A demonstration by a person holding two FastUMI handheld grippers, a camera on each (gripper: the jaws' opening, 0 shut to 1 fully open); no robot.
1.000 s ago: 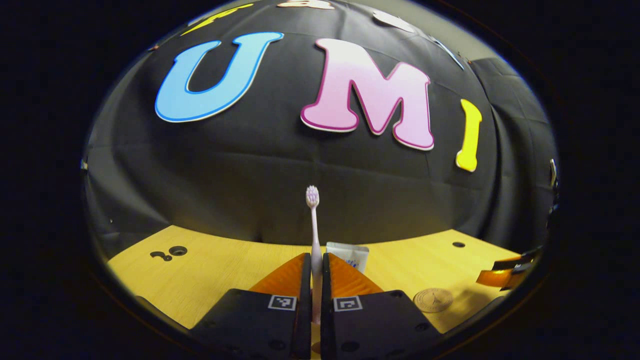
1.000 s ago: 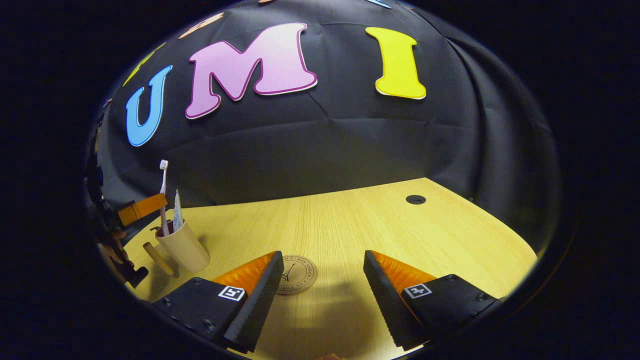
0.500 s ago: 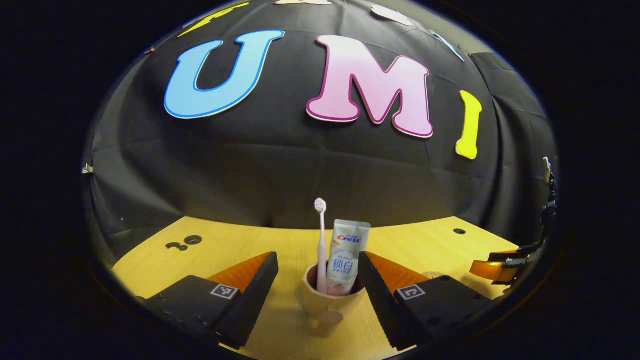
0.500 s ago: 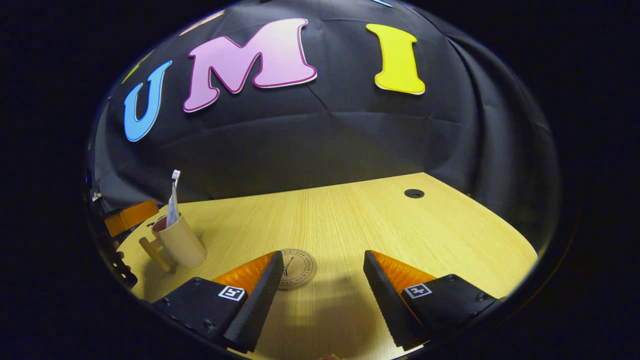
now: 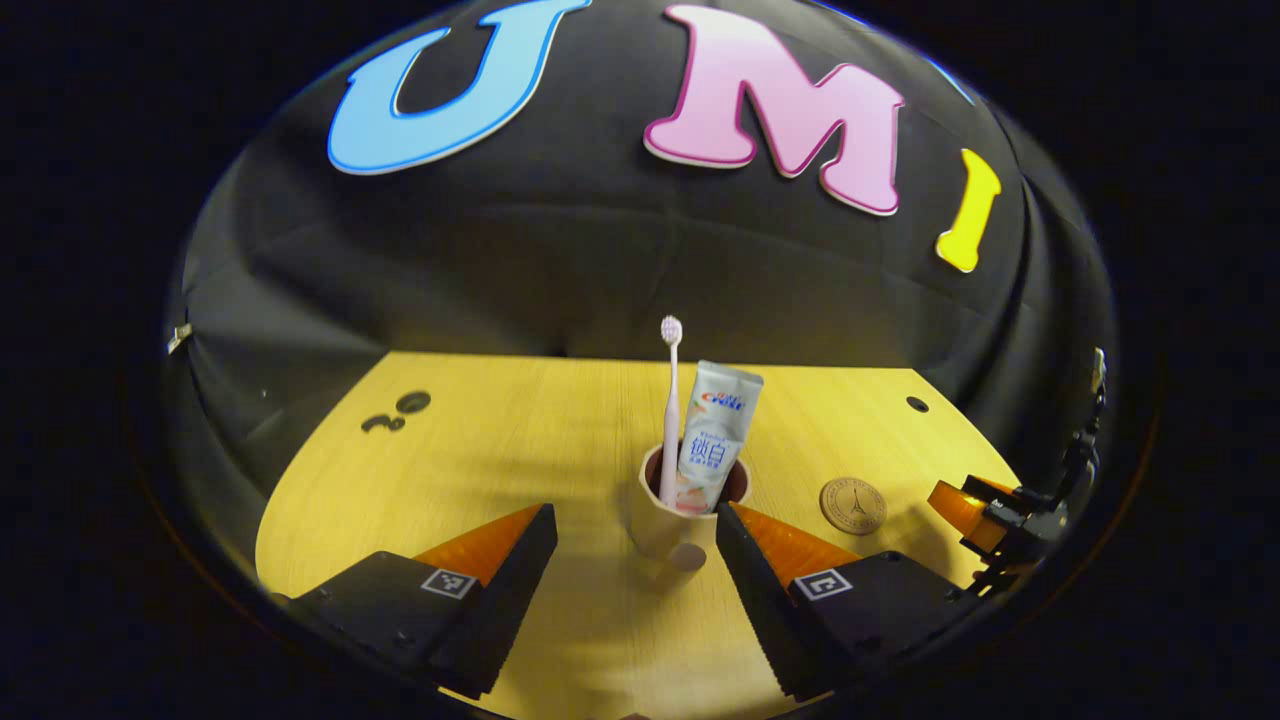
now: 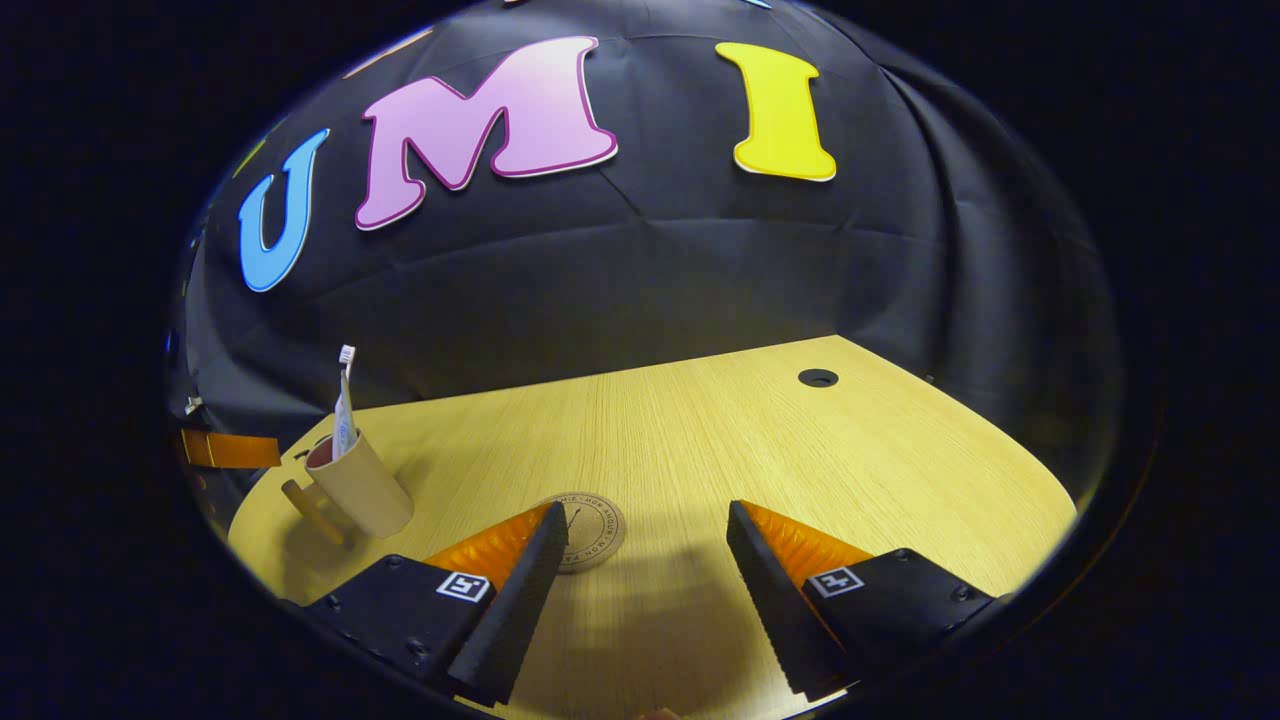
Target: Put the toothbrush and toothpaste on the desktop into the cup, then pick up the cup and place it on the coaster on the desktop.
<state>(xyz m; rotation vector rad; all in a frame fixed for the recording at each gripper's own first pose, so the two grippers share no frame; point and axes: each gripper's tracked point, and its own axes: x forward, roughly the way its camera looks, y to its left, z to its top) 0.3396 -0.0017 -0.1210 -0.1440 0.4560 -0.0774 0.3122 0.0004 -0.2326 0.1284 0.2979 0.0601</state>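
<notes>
Left gripper (image 5: 632, 520) gaped wide just short of the cup (image 5: 672, 520), toothbrush (image 5: 669, 400) and toothpaste (image 5: 715, 440) standing inside; right gripper (image 6: 645, 545) hung open over the bench (image 6: 800, 450), coaster (image 6: 590, 530) near its left finger.

Counted on worktop (image 5: 480, 470):
- 1 cup (image 5: 672, 520), with 1 handle (image 6: 312, 510).
- 1 toothbrush (image 5: 670, 405), upright in cup.
- 1 toothpaste tube (image 5: 715, 435), upright in cup.
- 1 round coaster (image 5: 852, 505).
- 3 dark holes in worktop: 2 close together (image 5: 397, 411), 1 apart (image 5: 917, 404).
- 2 claws: left claw (image 5: 635, 560), right claw (image 6: 645, 580), 2 fingers each.
</notes>
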